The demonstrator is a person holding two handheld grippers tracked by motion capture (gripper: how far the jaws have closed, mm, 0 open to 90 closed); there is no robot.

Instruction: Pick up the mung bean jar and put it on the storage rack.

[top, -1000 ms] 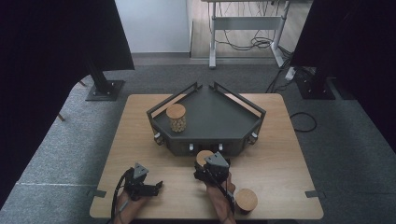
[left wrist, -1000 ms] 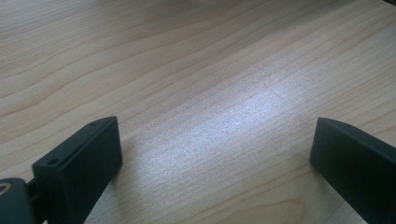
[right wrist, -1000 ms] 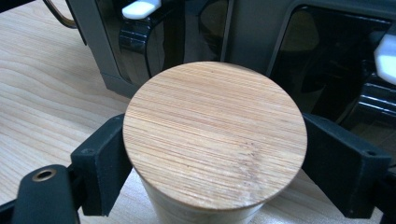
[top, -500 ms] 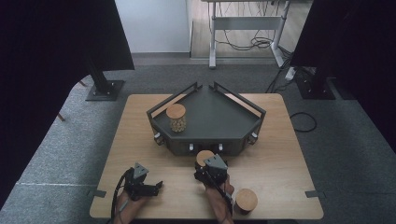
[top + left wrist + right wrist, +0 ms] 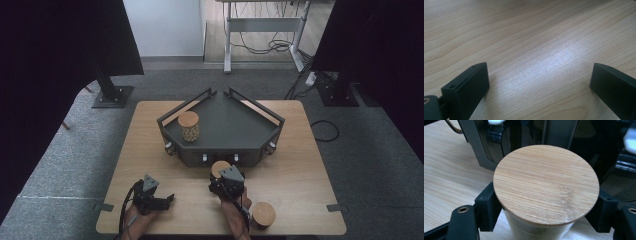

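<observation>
Your right tool (image 5: 221, 176) has just been closing: its jaws now pinch the jar (image 5: 545, 185) beneath the bamboo lid, 1 jaw on each side. Neither hand has shifted on the table (image 5: 310, 165).

- Jar in hand: stands on the table just in front of the dark tray (image 5: 227, 120), touching or nearly touching its front wall; cannot tell which.
- Left tool (image 5: 161, 201): spread wide, nothing between the jaws, resting low over bare wood near the front edge.
- 2 other jars: 1 inside the tray (image 5: 189, 125) at its left, 1 on the table (image 5: 263, 215) beside your right forearm.

Risks, as I judge them:
- Grip sits high, just under the lid; a quick lift could let the jar swing or slip.
- Tray wall is close ahead; lifting too low would knock the jar against it.
- Pulling back could bump the jar by your forearm.
</observation>
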